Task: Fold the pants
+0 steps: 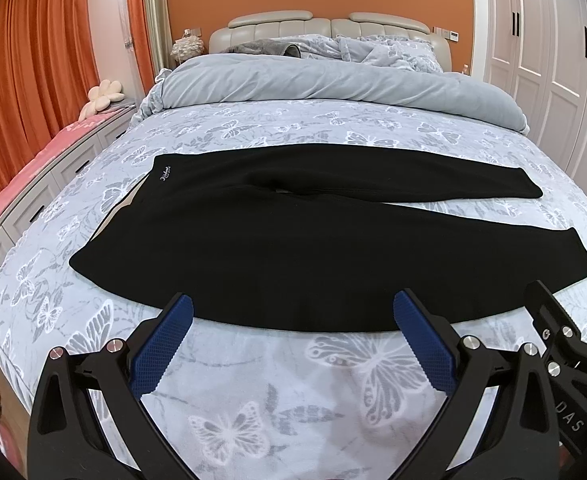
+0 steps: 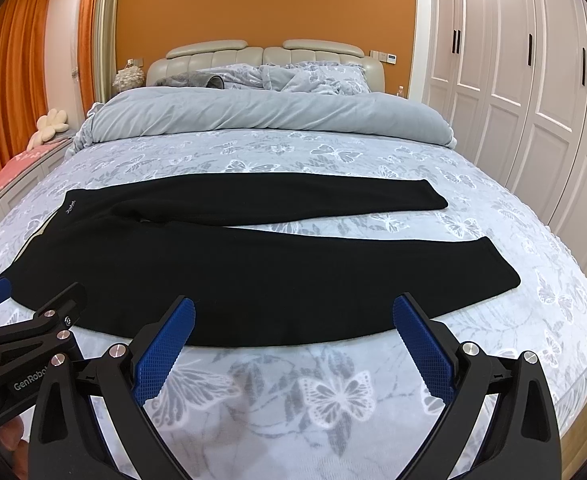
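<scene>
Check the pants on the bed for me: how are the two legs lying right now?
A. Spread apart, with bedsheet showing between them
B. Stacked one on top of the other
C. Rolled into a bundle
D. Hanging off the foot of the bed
A. The black pants lie flat on the butterfly bedsheet, the legs diverging toward the cuffs with a strip of sheet between them.

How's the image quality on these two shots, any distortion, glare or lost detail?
Left wrist view: strong fisheye bend, dark corners, the pants a near-featureless black; the left claw is sharp. Right wrist view: same curvature bowing the wardrobe; even light, no glare.
</scene>
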A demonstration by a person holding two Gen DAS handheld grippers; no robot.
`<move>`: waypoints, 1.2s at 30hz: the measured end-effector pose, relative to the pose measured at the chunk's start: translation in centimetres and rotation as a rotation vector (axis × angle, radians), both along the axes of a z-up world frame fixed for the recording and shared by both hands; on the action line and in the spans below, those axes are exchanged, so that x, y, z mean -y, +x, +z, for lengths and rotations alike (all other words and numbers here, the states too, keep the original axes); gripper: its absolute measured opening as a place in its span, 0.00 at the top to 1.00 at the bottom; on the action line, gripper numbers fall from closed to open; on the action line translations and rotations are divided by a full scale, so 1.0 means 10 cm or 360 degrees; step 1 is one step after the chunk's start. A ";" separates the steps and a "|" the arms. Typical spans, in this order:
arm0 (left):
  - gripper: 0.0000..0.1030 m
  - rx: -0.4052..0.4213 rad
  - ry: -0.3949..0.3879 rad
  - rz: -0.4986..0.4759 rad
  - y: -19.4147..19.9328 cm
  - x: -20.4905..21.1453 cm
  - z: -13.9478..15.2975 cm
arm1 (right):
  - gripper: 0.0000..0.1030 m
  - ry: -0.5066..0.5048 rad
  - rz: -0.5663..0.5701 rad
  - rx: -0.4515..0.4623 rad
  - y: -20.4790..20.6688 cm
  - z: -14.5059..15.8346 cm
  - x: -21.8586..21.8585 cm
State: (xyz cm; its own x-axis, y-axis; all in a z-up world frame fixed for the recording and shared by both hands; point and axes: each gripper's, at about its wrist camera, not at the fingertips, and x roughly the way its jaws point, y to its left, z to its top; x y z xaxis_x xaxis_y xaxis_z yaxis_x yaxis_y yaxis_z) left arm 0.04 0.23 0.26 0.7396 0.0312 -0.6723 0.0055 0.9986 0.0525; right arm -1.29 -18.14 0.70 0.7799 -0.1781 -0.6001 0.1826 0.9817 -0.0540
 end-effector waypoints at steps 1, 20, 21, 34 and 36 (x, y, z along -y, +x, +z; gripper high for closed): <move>0.05 0.0000 0.0001 0.0000 0.00 0.00 0.00 | 0.05 0.0001 0.0000 0.0000 0.00 0.01 0.01; 0.05 -0.0276 -0.0274 0.0221 2.05 -1.90 0.06 | 0.05 0.0399 -0.0182 -0.0264 1.77 -0.11 2.42; 0.05 -0.0294 -0.0301 0.0295 2.33 -2.13 0.01 | 0.05 0.0411 -0.0215 -0.0284 1.93 -0.17 2.59; 0.05 -0.0550 -0.0296 0.0533 4.27 -3.19 -0.92 | 0.05 0.0274 -0.0266 -0.0461 3.76 -0.82 3.52; 0.06 -0.0555 -0.0356 0.0466 4.33 -3.16 -1.01 | 0.05 0.0271 -0.0250 -0.0533 3.91 -0.93 3.50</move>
State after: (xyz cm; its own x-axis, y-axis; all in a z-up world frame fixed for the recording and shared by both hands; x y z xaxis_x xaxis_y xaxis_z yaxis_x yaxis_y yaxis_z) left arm 43.37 31.81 -9.86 0.4516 0.0307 -0.8917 -0.2976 0.9473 -0.1181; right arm 37.77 -53.17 -8.60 0.5078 -0.1554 -0.8474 0.3310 0.9433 0.0254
